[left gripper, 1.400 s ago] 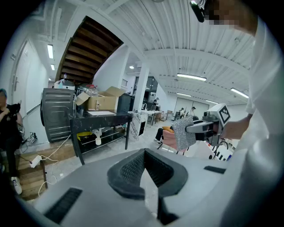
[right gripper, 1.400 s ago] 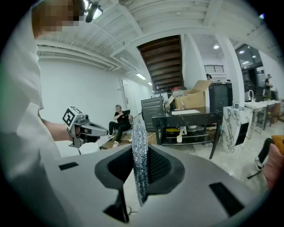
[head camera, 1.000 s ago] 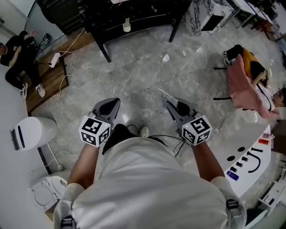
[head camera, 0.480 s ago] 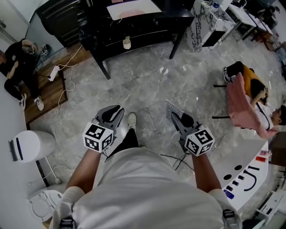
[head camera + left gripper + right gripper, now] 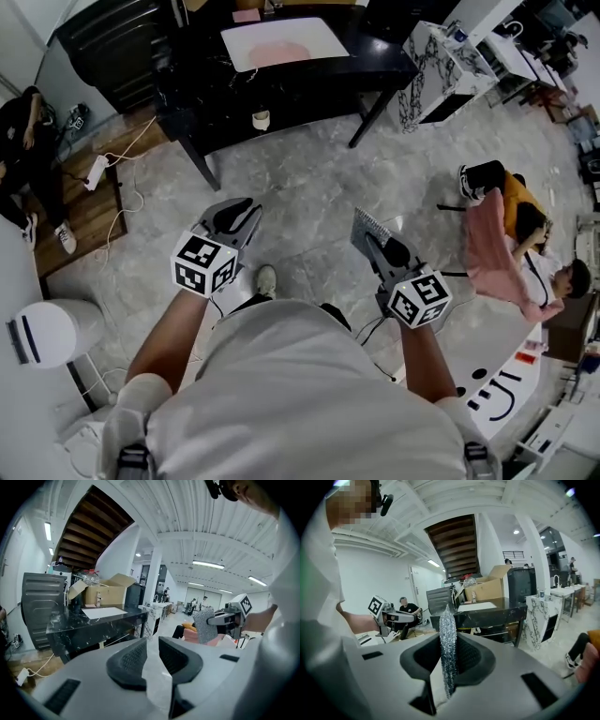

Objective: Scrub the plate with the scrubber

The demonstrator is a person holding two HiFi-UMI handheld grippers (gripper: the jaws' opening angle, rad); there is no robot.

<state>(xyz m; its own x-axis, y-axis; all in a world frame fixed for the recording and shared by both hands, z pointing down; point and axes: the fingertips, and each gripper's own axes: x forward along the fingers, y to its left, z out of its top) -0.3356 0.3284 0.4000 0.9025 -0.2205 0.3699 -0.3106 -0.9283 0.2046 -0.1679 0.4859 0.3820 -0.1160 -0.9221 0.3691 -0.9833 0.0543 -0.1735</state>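
A pinkish plate point(image 5: 279, 53) lies on a white sheet point(image 5: 281, 39) on the black table point(image 5: 309, 89), well ahead of both grippers. My right gripper point(image 5: 375, 242) is shut on a silver mesh scrubber point(image 5: 366, 225), which stands edge-on between the jaws in the right gripper view as scrubber point(image 5: 448, 648). My left gripper point(image 5: 246, 210) is held level with it on the left. Its jaws have just been opening and stand apart with nothing between them, as the left gripper point(image 5: 152, 649) shows in its own view. Both hang over the marble floor, short of the table.
A marble-patterned cabinet point(image 5: 439, 54) stands right of the table. One person sits on the floor at the right under pink cloth point(image 5: 502, 244), another at the far left point(image 5: 23, 131). Cables and a power strip point(image 5: 94, 171) lie on the floor, and a white bin point(image 5: 42, 333) stands beside me.
Both grippers have travelled forward toward the black table, which now shows its top with the plate. The left jaws, together a second ago, now stand apart. The scrubber stays in the right gripper.
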